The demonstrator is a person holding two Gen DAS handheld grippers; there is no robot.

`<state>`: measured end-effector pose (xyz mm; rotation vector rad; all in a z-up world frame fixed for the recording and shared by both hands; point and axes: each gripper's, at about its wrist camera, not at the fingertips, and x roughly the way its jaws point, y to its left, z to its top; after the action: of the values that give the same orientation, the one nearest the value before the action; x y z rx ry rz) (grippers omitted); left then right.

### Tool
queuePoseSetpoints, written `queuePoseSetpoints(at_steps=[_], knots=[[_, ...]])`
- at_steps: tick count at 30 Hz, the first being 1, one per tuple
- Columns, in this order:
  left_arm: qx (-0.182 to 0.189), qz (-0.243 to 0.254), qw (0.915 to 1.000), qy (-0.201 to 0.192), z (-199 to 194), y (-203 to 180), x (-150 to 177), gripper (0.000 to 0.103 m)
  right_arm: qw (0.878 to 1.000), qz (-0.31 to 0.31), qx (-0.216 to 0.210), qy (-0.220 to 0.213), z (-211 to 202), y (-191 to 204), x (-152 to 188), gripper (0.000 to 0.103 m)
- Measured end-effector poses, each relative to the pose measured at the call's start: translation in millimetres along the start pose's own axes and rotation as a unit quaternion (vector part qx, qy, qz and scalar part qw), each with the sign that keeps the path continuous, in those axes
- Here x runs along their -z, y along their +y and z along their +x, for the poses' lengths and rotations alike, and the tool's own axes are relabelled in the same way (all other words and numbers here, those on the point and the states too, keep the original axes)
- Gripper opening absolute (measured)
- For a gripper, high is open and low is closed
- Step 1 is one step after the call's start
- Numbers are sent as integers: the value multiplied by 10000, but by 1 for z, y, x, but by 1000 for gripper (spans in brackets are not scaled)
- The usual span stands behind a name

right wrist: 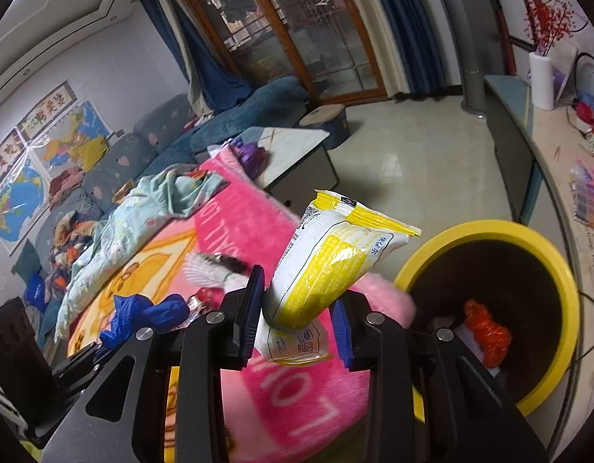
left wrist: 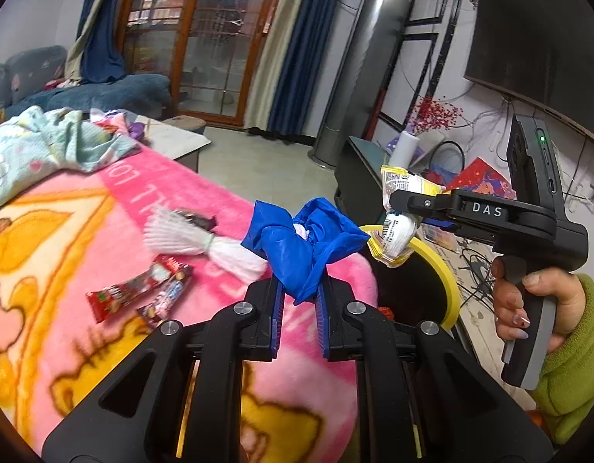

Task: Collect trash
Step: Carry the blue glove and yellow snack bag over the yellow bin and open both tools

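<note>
Both claws are carrying stuff right now. The left claw is pinching a crumpled blue bag, jaws nearly shut on the bottom of it, with the rest bunching up above the fingertips over the pink blanket. The right claw is gripping a yellow-and-white packet, partly open with the packet squeezed between the blue pads and sticking up at a tilt. In the left view a hand in a green sleeve is holding that right claw just beside the yellow bin, the packet hanging near the rim. Something orange is sitting inside the bin. On the blanket a white net thing and a couple of red wrappers are lying, near each other but apart. A light patterned cloth is piling up at the far end.
</note>
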<state>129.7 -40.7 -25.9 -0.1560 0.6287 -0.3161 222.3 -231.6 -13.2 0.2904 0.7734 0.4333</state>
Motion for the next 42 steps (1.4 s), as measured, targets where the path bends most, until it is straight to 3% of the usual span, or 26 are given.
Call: queuePoseSetpoints(at_steps=[14,24,33,42], knots=[[371,299,9989,49,28,-46,-11,9,9967,194,609,-509,-26,-47,-8,31],[621,592,9960,233,54,-78,-7,9,9919,674,855,-648,-41,-96,-6,31],[770,757,9934,387,74,-96,-4,9,9860,717,1308,-745,-48,-125,0,31],[852,933,9907,501,95,-111,3,10,9823,832,1568,-592,-38,-146,8,31]])
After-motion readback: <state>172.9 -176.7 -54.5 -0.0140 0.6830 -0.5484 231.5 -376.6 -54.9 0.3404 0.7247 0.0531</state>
